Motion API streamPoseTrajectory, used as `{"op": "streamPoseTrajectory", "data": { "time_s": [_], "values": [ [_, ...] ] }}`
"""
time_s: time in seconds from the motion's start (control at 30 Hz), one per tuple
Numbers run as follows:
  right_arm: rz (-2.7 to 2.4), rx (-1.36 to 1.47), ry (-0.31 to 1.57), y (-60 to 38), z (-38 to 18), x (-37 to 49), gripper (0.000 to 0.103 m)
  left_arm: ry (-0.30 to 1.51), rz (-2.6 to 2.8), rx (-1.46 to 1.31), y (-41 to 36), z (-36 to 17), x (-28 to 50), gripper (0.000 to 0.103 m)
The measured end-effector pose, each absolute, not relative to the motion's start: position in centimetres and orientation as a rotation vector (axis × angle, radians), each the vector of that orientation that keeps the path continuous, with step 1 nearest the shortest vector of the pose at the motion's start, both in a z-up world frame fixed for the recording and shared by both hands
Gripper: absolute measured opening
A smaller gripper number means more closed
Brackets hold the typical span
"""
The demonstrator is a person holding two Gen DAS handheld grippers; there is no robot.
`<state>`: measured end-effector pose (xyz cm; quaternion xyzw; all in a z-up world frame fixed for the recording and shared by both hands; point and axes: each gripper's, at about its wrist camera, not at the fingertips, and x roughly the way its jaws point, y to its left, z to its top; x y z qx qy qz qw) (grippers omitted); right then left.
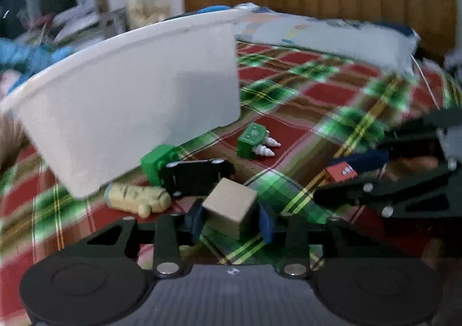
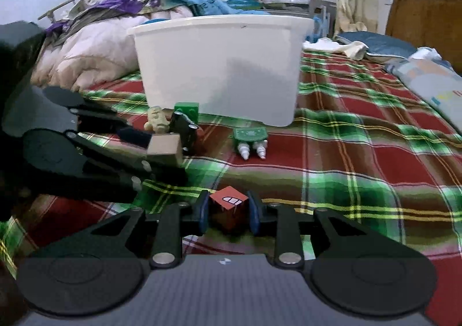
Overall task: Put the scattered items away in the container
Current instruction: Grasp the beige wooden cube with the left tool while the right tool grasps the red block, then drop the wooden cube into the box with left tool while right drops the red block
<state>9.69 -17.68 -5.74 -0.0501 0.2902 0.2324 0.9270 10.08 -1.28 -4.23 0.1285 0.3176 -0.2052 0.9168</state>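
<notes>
A white plastic tub [image 2: 219, 66] stands on a plaid bedspread; it also shows in the left wrist view [image 1: 130, 100]. My left gripper [image 1: 231, 217] is shut on a tan wooden block [image 1: 231, 204], also seen in the right wrist view [image 2: 164, 148]. My right gripper [image 2: 228, 212] is shut on a red cube [image 2: 229, 207] with a white mark, seen from the left [image 1: 339, 173]. By the tub's base lie a black toy car [image 1: 196, 177], a green block [image 1: 157, 161], a yellow figure [image 1: 138, 199] and a green toy with two white cones [image 1: 257, 142].
The plaid bedspread [image 2: 361, 158] stretches to the right. A heap of quilts and clothes [image 2: 115, 25] lies behind and left of the tub. Pillows [image 2: 433, 77] and a wooden headboard [image 2: 427, 11] stand at the far right.
</notes>
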Motion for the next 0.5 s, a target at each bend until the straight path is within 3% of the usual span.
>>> {"op": "streamPoseTrajectory", "data": {
  "time_s": [0.5],
  "values": [
    [0.504, -0.126, 0.496, -17.1, -2.5, 6.9, 0.031, 0.507, -0.365, 0.299, 1.8, 1.0, 3.7, 0.042]
  ]
}}
